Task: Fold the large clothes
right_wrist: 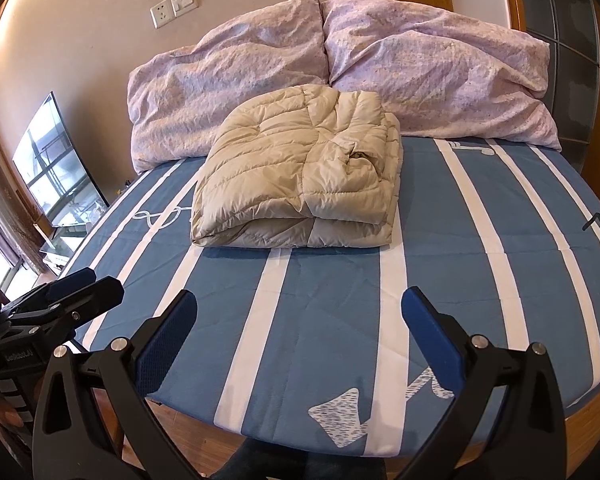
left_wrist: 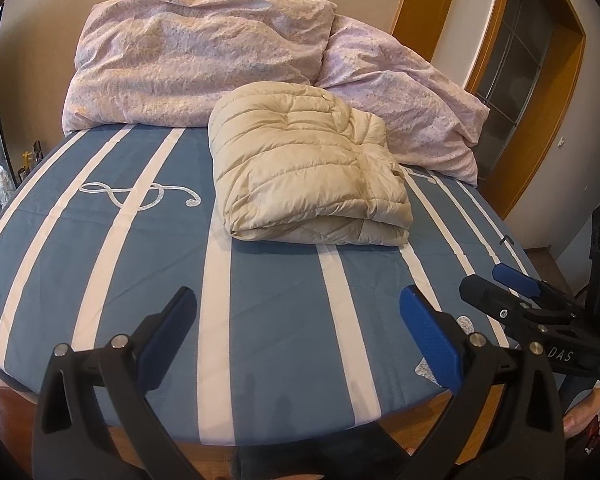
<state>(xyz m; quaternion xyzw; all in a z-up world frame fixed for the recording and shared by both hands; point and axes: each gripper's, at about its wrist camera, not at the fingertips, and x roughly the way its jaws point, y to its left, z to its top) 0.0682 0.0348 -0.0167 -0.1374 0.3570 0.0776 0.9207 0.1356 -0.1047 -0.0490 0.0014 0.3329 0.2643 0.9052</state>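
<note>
In the left wrist view, my left gripper (left_wrist: 298, 330) has its two blue-padded fingers spread wide above the near edge of the bed (left_wrist: 276, 280), and they hold nothing. The beige quilted jacket (left_wrist: 308, 168) lies folded into a thick bundle on the blue sheet with white stripes, toward the far side, just in front of the two pink pillows (left_wrist: 196, 68). Only this view shows the whole treble clef (left_wrist: 140, 194) printed on the sheet to the left of the jacket, and the wooden door frame (left_wrist: 540, 92) on the right. My right gripper (left_wrist: 496, 280) enters from the right edge; from this side angle I cannot tell how far it is open.

In the right wrist view, my right gripper (right_wrist: 300, 332) is also wide apart and empty, over the near part of the bed (right_wrist: 328, 300). Here the jacket (right_wrist: 296, 172) shows its folded layers at the front edge and a crumpled part on top. It covers most of the clef. This view alone shows the wall socket and switch (right_wrist: 175, 6) and a dark screen (right_wrist: 56, 160) at left. My left gripper (right_wrist: 84, 284) is seen at the left edge, partly cut off.
</note>
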